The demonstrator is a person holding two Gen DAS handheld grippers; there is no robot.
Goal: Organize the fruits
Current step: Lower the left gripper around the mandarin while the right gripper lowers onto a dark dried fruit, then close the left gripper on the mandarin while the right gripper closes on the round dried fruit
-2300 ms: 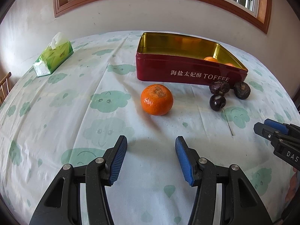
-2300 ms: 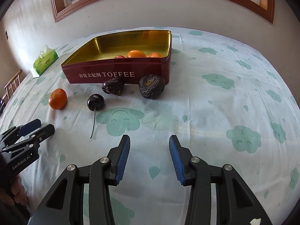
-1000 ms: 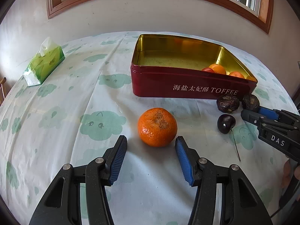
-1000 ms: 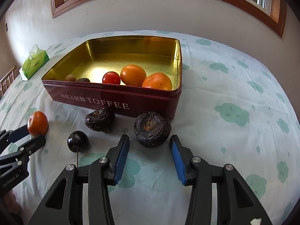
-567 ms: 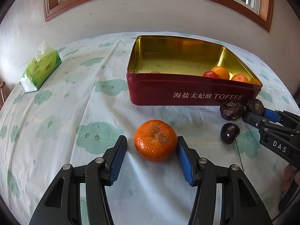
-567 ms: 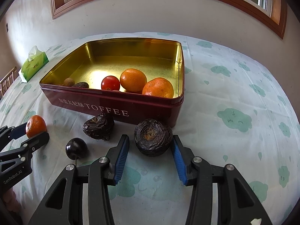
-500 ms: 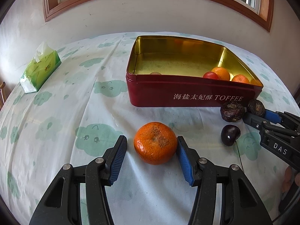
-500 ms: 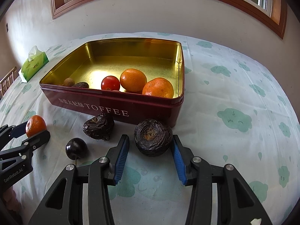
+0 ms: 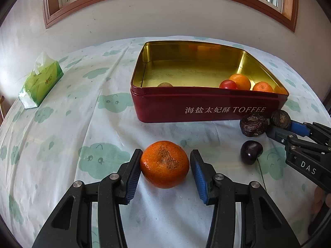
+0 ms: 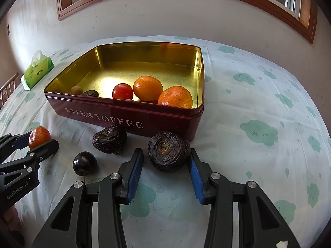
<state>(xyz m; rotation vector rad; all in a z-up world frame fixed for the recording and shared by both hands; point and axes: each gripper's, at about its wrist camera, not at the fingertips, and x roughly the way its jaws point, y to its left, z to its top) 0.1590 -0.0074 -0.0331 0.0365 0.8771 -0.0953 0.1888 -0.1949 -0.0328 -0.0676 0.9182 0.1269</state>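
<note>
A mandarin (image 9: pixel 164 163) lies on the cloth between the open jaws of my left gripper (image 9: pixel 165 169); the left pad touches it, the right pad stands just off it. A wrinkled dark passion fruit (image 10: pixel 168 151) lies between the open jaws of my right gripper (image 10: pixel 165 170), close to the red toffee tin (image 10: pixel 132 115). The tin holds two mandarins, a tomato and small dark fruits. A second wrinkled fruit (image 10: pixel 109 137) and a dark cherry (image 10: pixel 85 162) lie in front of the tin.
A green tissue pack (image 9: pixel 40 82) sits far left on the cloud-print tablecloth (image 9: pixel 62 136). The wall and window sill stand behind the tin. A chair back (image 10: pixel 8 88) shows at the left edge.
Both grippers moved forward: the mandarin came between the left jaws and the passion fruit between the right jaws. Both stay open.
</note>
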